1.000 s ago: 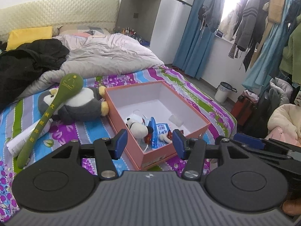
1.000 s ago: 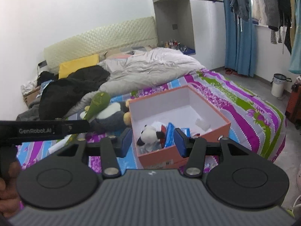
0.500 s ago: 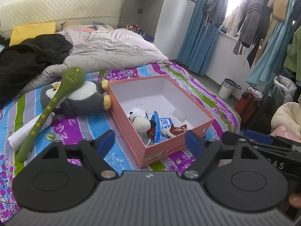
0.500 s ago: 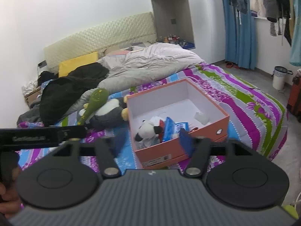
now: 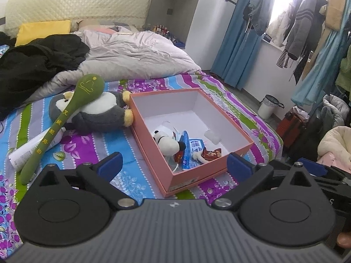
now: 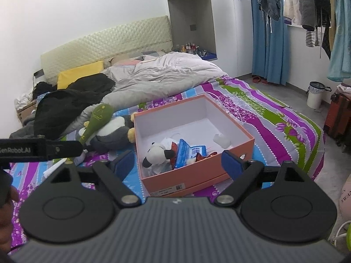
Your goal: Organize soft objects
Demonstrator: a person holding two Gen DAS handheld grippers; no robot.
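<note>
An open orange box (image 5: 239, 151) lies on the striped bedsheet and holds a white plush dog with black ears (image 5: 167, 143), a blue packet (image 5: 186, 151) and small items. Left of the box lies a grey and white penguin plush (image 5: 96, 114) with a long green soft mallet (image 5: 65, 118) across it. My left gripper (image 5: 174, 165) hovers before the box's near corner, jaws opening wide, nothing between them. My right gripper (image 6: 177, 164) faces the box (image 6: 197, 173) and the dog (image 6: 155, 153), jaws also opening and holding nothing. The penguin (image 6: 111, 133) is at mid left.
A white tube (image 5: 28, 151) lies under the mallet's handle. Black clothing (image 5: 37, 65), a grey duvet (image 5: 136, 54) and a yellow pillow (image 5: 41, 30) cover the bed's far half. Hanging clothes, a white bin (image 5: 267, 107) and a red case stand to the right of the bed.
Both grippers' jaws have spread from about half apart to wide apart. Neither hand has shifted much, and the things on the bed lie as before.
</note>
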